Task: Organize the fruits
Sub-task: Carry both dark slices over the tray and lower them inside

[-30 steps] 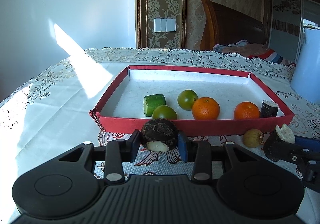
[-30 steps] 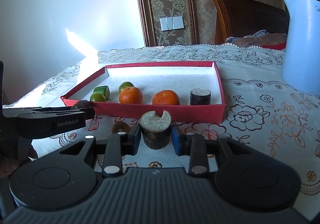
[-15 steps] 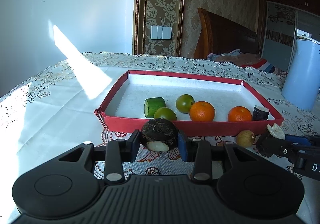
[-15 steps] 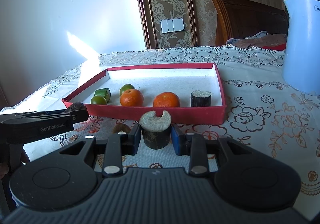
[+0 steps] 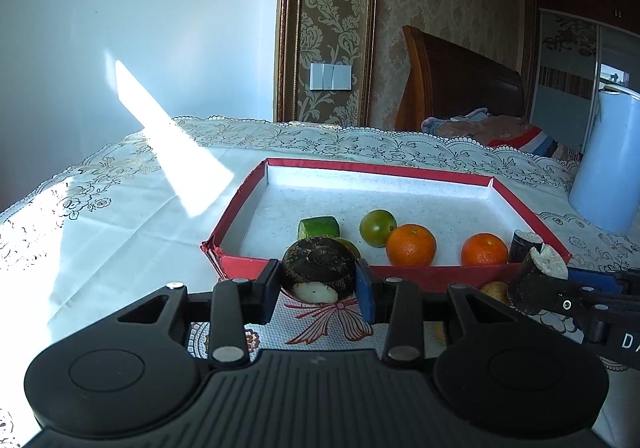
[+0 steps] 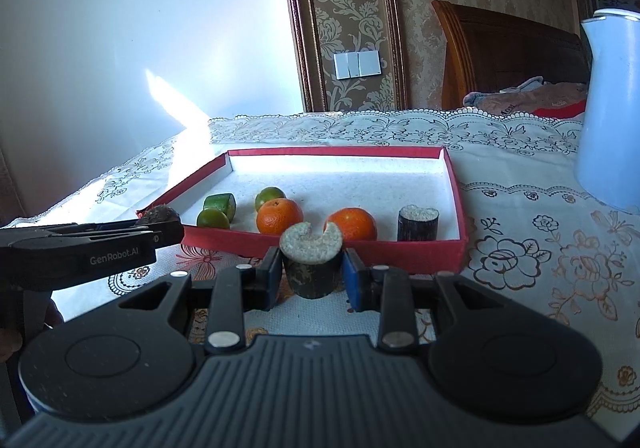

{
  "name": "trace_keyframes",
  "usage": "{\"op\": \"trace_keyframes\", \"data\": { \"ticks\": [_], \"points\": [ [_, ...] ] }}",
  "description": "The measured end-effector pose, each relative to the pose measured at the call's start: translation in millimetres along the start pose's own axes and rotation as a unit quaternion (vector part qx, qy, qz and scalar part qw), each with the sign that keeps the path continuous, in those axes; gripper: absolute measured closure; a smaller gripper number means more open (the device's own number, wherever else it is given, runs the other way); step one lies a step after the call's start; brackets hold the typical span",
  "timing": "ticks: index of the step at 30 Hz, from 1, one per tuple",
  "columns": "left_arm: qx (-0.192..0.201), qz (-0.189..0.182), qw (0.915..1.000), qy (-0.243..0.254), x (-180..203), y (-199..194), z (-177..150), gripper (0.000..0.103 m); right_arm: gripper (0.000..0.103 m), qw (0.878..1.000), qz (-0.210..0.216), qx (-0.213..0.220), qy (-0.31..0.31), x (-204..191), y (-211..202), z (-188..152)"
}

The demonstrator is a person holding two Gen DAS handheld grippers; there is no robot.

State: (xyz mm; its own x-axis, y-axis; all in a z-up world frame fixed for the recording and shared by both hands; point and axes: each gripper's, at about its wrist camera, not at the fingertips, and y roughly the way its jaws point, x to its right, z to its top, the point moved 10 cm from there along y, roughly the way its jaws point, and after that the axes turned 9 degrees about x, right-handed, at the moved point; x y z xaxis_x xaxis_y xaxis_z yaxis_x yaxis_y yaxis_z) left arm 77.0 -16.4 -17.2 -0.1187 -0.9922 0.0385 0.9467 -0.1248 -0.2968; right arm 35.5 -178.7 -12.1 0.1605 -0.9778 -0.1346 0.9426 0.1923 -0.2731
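Before red tray (image 5: 400, 272): left tongs (image 5: 318, 282) clamp dark round fruit (image 5: 319, 262).

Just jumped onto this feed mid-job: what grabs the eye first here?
Both grippers are loaded: the left gripper clamps a dark round water chestnut, the right gripper a dark sugarcane stub with a notched pale top. Just beyond them sits the red tray, with two oranges near its front wall.

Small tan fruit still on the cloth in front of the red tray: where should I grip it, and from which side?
Grip the small tan fruit across its rounded middle, probably from above: the red tray wall stands close behind it, and the right gripper crowds its side.
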Motion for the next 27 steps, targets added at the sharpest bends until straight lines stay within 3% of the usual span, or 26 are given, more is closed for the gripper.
{"op": "trace_keyframes", "data": {
  "ticks": [11, 27],
  "points": [
    [0.009, 0.037, 0.9992, 0.010, -10.7, 33.8, 36.8, 0.065, 0.072, 1.000, -0.009, 0.001, -0.020, -1.9, 36.6, 30.4],
    [-0.028, 0.053, 0.9982, 0.007, -15.4, 73.7, 22.4, 0.065, 0.072, 0.999, -0.026, -0.018, -0.023, 5.5, 74.7, 20.3]
  ]
}}
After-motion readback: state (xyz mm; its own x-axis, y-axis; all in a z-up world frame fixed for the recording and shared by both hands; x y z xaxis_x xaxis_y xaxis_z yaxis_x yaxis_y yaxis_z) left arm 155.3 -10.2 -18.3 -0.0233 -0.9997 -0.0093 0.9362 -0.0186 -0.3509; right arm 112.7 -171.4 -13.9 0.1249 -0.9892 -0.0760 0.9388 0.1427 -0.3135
